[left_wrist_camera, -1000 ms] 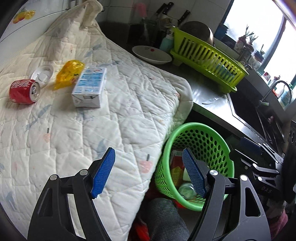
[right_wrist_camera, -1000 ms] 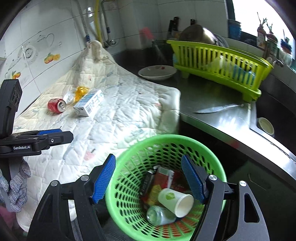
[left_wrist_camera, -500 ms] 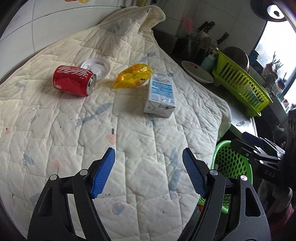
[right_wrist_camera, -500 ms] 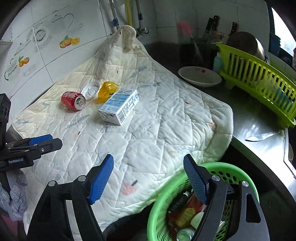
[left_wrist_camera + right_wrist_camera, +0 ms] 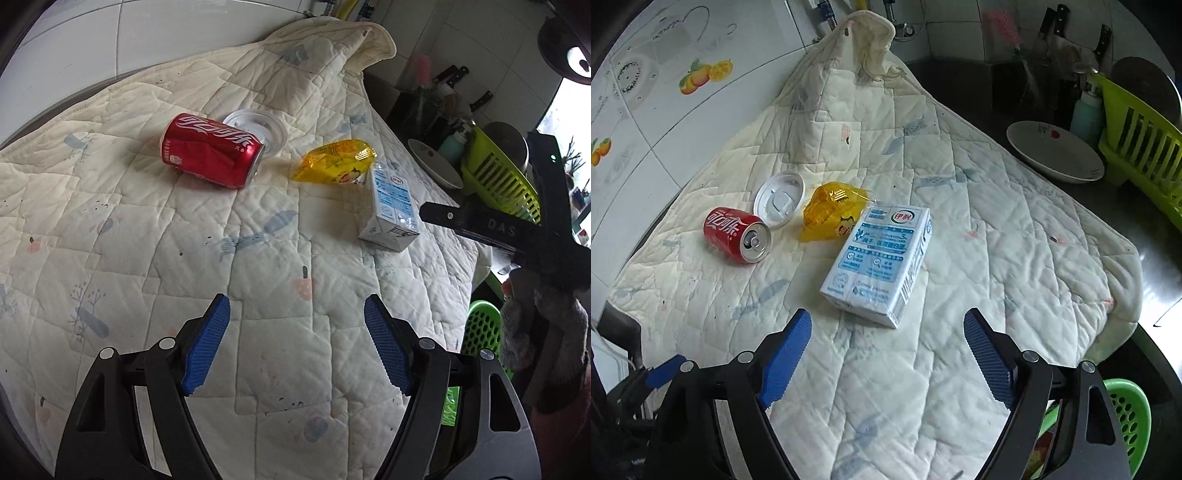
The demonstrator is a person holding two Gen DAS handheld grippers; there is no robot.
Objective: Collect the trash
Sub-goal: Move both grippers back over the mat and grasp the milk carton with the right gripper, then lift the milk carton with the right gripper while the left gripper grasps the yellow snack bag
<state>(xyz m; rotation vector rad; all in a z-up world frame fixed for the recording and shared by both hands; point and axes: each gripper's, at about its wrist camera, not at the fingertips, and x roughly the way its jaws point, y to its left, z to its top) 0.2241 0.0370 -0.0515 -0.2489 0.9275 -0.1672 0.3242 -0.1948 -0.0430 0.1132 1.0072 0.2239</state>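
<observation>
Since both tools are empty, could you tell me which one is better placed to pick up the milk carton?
Right. The right tool is open with the carton just ahead; from the left tool it lies far off to the side.

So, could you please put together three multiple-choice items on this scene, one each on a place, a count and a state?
1. Where does the white plastic lid lie?
A. in the green basket
B. on the quilted cloth, beside the red soda can
C. on the blue-and-white milk carton

2. How many pieces of trash lie on the cream quilted cloth?
A. two
B. four
C. six

3. How does the right gripper stand?
A. open and empty
B. shut on the carton
C. shut on the can

Answers:
1. B: the lid sits on the cloth right by the red soda can.
2. B: the can, the lid, the yellow plastic wrapper and the blue-and-white milk carton.
3. A: its blue pads are spread apart just short of the carton, with nothing between them.
</observation>
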